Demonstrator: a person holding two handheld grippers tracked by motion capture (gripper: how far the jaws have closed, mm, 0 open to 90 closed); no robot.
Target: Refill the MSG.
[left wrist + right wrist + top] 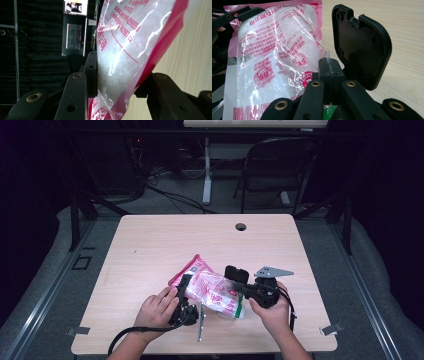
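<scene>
Bag: a clear plastic bag (212, 290) with pink-red print and white grains inside, in the lower centre of the high view, held up between the two grippers above the wooden table (150, 245).
Left gripper: the left gripper (184, 292), at the lower centre-left of the high view, holds the bag; in the left gripper view its jaws press on both sides of the full part of the bag (130, 50).
Right gripper: the right gripper (240, 287) is at the lower centre-right; in the right gripper view its jaws are closed tight on a thin edge of the bag (274, 57).
Black part: a flat black plastic piece (362, 45) stands just behind the right jaws.
Hands: the left hand (157, 310) and the right hand (272, 312) come in from the bottom edge.
</scene>
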